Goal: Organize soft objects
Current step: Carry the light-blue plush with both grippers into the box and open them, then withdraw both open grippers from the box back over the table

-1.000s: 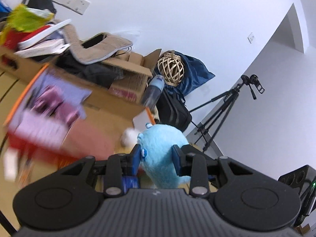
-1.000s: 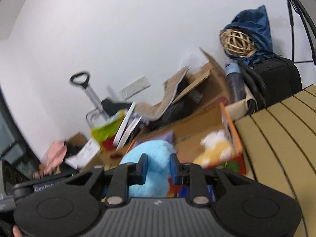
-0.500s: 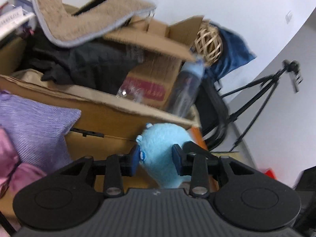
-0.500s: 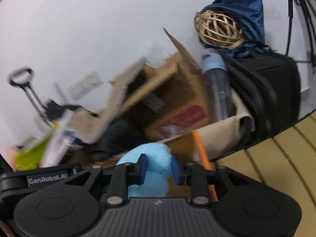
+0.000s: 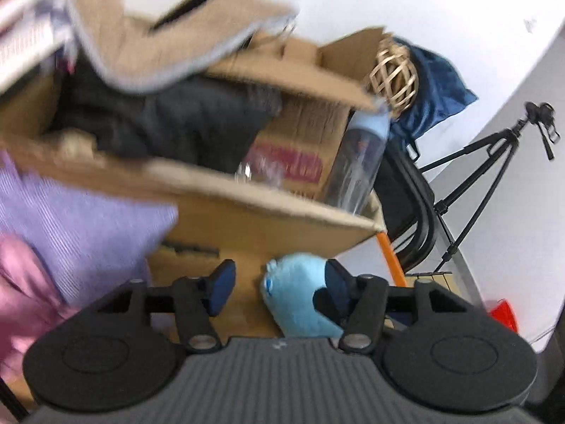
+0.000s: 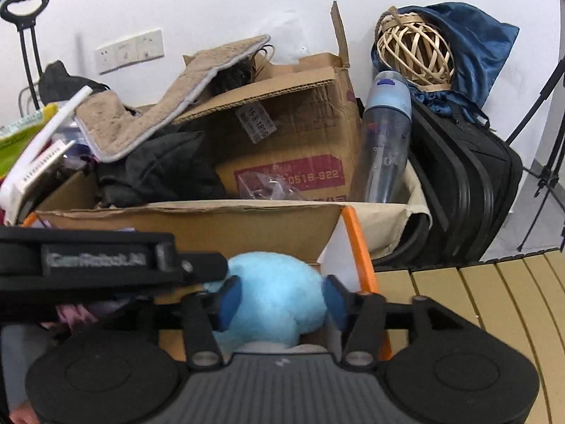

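Note:
A light blue plush toy (image 5: pixel 296 296) lies in the orange-edged cardboard box (image 5: pixel 268 219). My left gripper (image 5: pixel 277 281) is open; the plush rests against its right finger, clear of the left one. In the right wrist view the same plush (image 6: pixel 275 296) sits between the spread fingers of my right gripper (image 6: pixel 280 298), which is open around it. The box's orange rim (image 6: pixel 358 247) stands just right of the plush. The left gripper's body (image 6: pixel 95 265) crosses in front on the left. A purple cushion (image 5: pixel 70 226) and pink fabric (image 5: pixel 21 296) lie in the box's left part.
Behind the box stand a cluttered carton (image 6: pixel 282 134) with a beige mat (image 6: pixel 169 106) and black cloth, a clear water bottle (image 6: pixel 385 141), a wicker ball (image 6: pixel 415 49) on blue fabric and a black bag (image 6: pixel 466 183). A slatted wooden table (image 6: pixel 487 304) lies right. A tripod (image 5: pixel 494 162) stands far right.
Both grippers have opened and let go of the blue plush, which now sits lower in the box. Both cameras have moved closer to the box.

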The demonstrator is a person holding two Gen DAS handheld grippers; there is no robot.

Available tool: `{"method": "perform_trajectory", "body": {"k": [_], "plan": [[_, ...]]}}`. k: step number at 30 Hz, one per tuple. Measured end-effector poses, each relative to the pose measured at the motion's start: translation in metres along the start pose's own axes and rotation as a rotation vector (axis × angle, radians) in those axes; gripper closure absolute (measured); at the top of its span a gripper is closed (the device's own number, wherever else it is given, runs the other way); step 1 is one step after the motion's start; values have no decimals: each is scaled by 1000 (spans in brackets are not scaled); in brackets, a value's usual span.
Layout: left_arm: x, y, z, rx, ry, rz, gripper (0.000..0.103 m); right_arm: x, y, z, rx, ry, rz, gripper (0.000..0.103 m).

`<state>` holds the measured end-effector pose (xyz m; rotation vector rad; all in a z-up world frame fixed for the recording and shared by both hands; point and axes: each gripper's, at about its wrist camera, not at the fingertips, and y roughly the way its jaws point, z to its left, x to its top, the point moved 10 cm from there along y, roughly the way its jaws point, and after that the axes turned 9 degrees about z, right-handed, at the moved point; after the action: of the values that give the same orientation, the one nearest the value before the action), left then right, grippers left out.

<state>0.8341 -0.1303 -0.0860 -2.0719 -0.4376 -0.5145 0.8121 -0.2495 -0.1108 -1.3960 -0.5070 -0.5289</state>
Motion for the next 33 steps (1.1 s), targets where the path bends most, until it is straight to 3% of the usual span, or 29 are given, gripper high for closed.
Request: {"method": "perform_trajectory", "body": {"k": [3,5,11,13,18,26,29,33], "plan": [[6,-32,-3,-3,25,-36,41,4,-15,-5,3,21,-26,42],[9,-59,-6,24,81,-78,35,8,-28,-8,3,26,-37,40],[-11,-138,-5,276,321,-234,30,8,-89,-6,1,-77,-85,29],[-25,-170,-3,351,346,-290,29,3,-114,-2,3,-102,-109,28],[-71,-247,-10,438,355,-400,28,-23,-181,8,28,-132,-171,25],[-199,-367,-42,455,335,-484,22,-122,-321,22,71,-176,-298,18],[-248,-401,-53,465,353,-503,22,-173,-367,26,89,-166,-336,14],[-316,-430,-61,430,294,-497,22,-248,-406,32,120,-138,-334,14]]}}
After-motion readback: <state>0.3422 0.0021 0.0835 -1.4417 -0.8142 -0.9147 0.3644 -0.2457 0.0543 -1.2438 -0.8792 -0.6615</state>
